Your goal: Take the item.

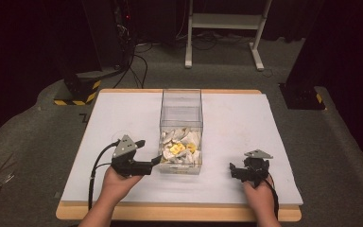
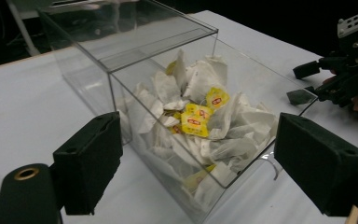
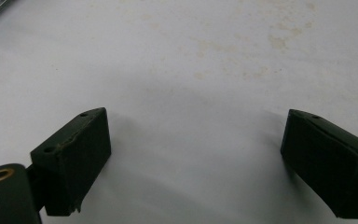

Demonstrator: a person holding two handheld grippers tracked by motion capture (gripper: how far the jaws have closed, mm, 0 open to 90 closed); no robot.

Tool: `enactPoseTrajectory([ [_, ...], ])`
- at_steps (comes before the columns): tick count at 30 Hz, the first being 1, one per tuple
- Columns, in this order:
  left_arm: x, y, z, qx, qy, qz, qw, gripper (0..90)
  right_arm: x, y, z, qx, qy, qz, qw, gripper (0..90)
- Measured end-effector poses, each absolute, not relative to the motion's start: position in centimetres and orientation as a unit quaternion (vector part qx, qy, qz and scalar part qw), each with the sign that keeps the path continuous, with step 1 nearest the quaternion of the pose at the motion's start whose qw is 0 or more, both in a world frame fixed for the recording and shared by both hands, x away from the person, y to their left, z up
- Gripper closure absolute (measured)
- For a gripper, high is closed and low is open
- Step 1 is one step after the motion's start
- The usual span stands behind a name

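We see a clear box just ahead of the left gripper, its near end heaped with white tea bags carrying yellow tags. In the left gripper view the box stands between the two black jaws and a little beyond them, with nothing touching it that we can make out. The bags lie tangled, so we cannot count them, and those lower down blur behind the plastic wall. The far half of the box looks bare, though reflections on the top panel make it hard to tell whether that part is covered. The lower near corner of the box is cut off by the bottom of that view.

The left gripper is spread wide and holds nothing. The right gripper sits well off to the far side of the box from the left one, low over the white surface. Its own view shows its jaws set wide apart over bare, faintly stained surface, empty. From above, the right gripper is small and dark, and a hand covers its rear part.
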State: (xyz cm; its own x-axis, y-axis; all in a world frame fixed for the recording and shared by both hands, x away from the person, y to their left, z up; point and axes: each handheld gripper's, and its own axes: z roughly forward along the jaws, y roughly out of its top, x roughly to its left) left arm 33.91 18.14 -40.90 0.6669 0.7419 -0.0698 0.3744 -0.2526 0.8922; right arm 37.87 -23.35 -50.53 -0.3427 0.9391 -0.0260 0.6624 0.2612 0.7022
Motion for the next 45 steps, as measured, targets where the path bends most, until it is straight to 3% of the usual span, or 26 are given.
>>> enactPoseTrajectory([
  [21, 36.5, 14.4, -41.3, 0.797, 0.340, 0.158, 0.473, 16.7, 37.9, -23.4, -50.5, 0.526, 0.761, 0.304, 0.228, 8.2],
  [45, 38.2, 13.5, -41.6, 0.814, 0.341, 0.152, 0.444, 16.9, 37.9, -23.3, -50.5, 0.527, 0.760, 0.304, 0.228, 8.2],
])
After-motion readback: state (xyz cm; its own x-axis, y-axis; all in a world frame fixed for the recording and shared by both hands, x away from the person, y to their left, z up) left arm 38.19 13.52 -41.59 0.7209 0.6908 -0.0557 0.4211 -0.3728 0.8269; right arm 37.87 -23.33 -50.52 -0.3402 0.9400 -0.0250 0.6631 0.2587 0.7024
